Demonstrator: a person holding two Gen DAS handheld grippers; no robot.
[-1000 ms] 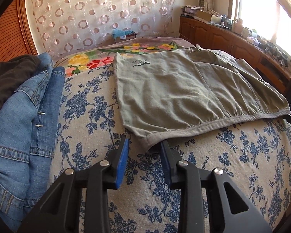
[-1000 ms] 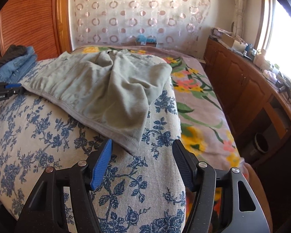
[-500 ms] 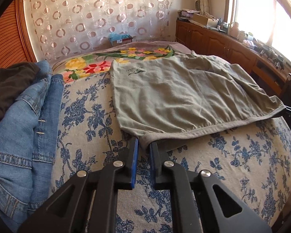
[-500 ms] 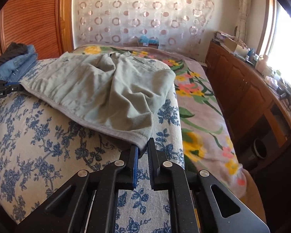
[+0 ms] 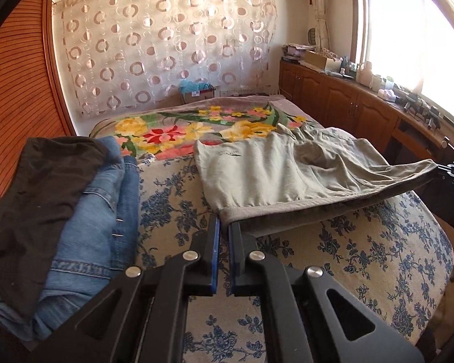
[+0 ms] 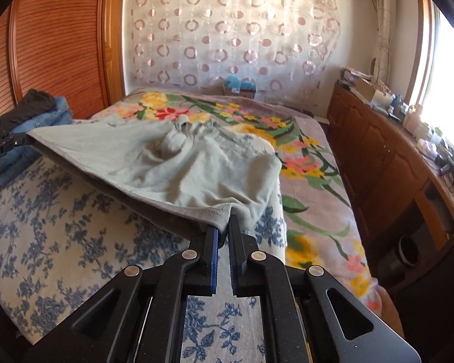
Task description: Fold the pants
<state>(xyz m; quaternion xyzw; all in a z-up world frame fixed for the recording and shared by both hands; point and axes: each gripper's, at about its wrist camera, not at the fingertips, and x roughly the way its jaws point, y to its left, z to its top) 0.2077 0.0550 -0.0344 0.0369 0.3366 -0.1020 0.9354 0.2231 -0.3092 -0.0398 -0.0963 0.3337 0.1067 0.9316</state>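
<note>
Jaws clamped on pants (image 5: 275, 175) waistband corners.

Two low wrist views along the bed (image 5: 378, 260); shared pants (image 5: 275, 178), curtain (image 6: 227, 30)

You see grey-green pants (image 5: 275, 178) mid-frame, waistband edge lifted off the bed, the rest rumpled and trailing behind.

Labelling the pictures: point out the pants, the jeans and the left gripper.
pants (image 5: 257, 178): left wrist view, flat top panel.
jeans (image 5: 106, 211): left wrist view, top of the folded denim.
left gripper (image 5: 223, 227): left wrist view, between fingertips pinching the waistband.
</note>
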